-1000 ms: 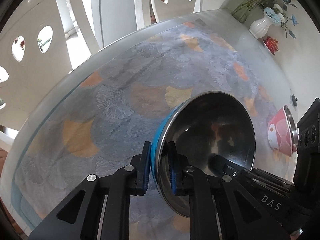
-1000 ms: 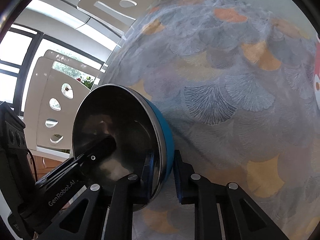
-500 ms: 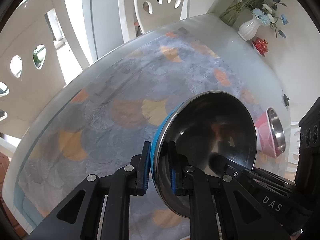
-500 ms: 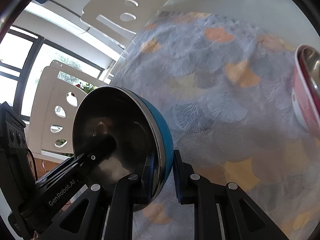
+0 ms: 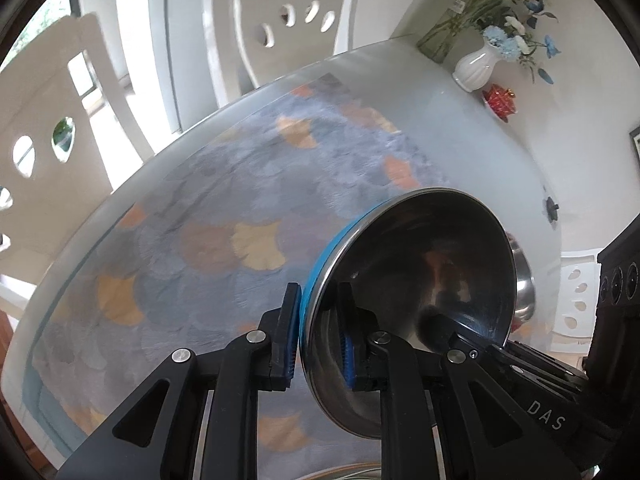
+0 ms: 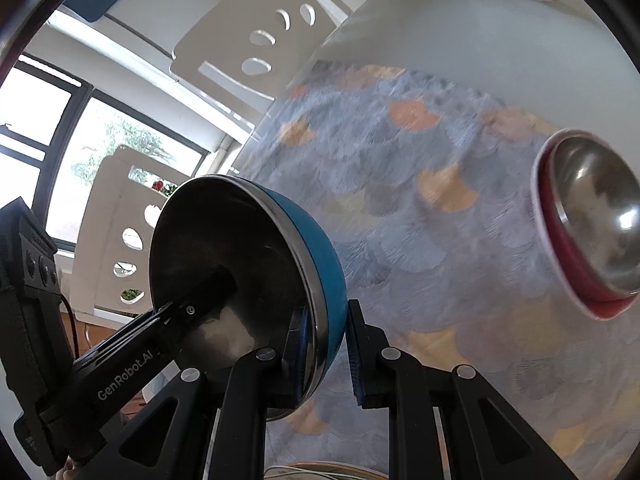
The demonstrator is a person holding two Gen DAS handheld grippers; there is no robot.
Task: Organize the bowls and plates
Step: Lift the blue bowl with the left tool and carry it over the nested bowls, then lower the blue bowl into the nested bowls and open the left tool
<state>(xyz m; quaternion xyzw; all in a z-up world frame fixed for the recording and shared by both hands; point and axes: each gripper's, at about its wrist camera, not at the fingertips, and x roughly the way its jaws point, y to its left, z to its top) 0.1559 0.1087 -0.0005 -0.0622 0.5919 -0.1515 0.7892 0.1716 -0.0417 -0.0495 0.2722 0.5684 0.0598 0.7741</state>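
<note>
Both grippers, left gripper point(image 5: 318, 336) and right gripper point(image 6: 326, 354), clamp the blue bowl point(image 6: 320, 280); the red bowl point(image 6: 588, 224), ahead-right, has drawn nearer, suggesting nesting is imminent.

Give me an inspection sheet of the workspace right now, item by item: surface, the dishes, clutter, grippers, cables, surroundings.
Surface: table under a ginkgo-leaf mat.
Job's things: blue bowl with steel lining, held off the table on edge; red bowl, steel-lined, standing on the mat.
Clutter: white vase with flowers, glass vase, small red dish at the far end.
Grippers: left gripper and right gripper each clamp the blue bowl's rim.
Cables: black cable beside the left gripper's body.
Surroundings: white chairs, window.
</note>
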